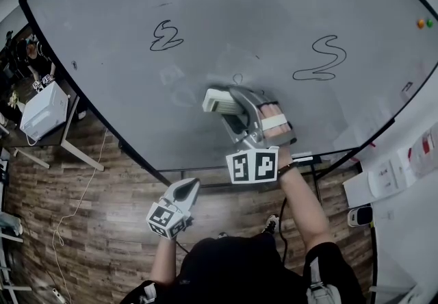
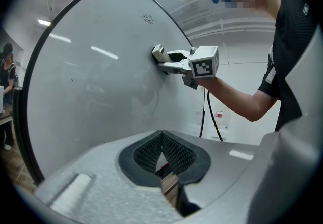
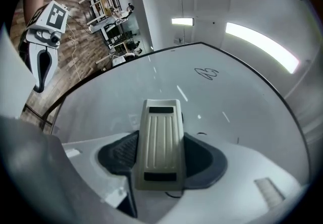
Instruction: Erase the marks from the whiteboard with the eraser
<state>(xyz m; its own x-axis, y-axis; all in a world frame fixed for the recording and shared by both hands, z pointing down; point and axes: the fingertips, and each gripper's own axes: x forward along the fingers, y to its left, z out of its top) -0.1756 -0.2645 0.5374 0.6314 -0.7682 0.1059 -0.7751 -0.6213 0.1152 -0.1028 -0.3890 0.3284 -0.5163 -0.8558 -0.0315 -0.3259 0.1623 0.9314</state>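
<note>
Head view: the whiteboard [image 1: 123, 15] fills the upper part of the frame. It carries a black squiggle [image 1: 166, 37] at upper left, a larger squiggle [image 1: 320, 59] at right, and a small curl [image 1: 237, 79] just above the eraser [image 1: 219, 100]. The right gripper [image 1: 226, 104] holds the eraser near the middle of the board. The left gripper [image 1: 185, 191] hangs lower, off the board, over the wooden floor [image 1: 82, 227]. Two small magnets [image 1: 425, 22], orange and green, sit at the board's upper right.

Left gripper view: its dark fingers [image 2: 146, 155] are pressed together with nothing between them. Beyond them, the right gripper [image 2: 169, 59] has the eraser [image 2: 160, 53] flat against the whiteboard [image 2: 91, 76].

Right gripper view: the fingers [image 3: 117, 153] pinch the ribbed cream eraser [image 3: 160, 140] from both sides, its far end at the whiteboard [image 3: 242, 102]. A squiggle [image 3: 207, 72] shows higher up the board. The left gripper [image 3: 43, 41] is at upper left, well apart.
</note>
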